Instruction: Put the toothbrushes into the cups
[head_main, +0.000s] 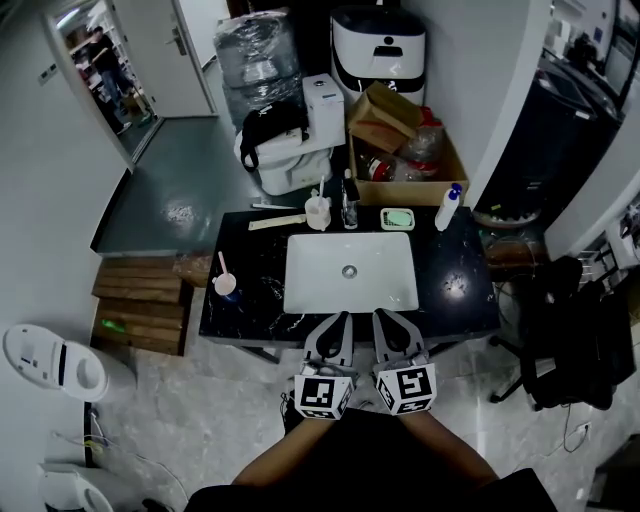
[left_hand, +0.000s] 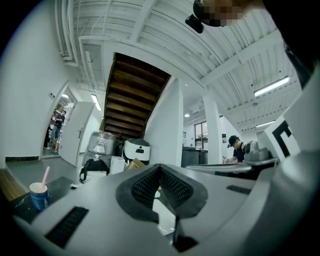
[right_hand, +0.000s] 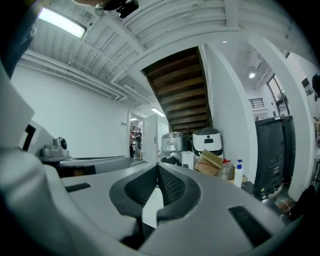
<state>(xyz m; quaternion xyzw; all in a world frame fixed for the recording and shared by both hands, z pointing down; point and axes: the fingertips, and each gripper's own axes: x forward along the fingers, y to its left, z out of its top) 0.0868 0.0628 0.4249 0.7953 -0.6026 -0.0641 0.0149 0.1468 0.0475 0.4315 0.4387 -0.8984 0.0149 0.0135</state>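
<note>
Grey left gripper (head_main: 338, 322) and right gripper (head_main: 386, 320) hang at the black marble bench's (head_main: 250, 315) near edge, fingers closed on nothing — the thin pale toothbrush (head_main: 272, 206) lies back-left beside the white cup (head_main: 318, 212), where an unopened reach could knock it.

Blue cup (head_main: 227, 288) left of white sink (head_main: 350, 290)

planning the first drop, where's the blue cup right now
In the head view, the blue cup stands on the black counter at its left end, just left of the white sink.
</note>
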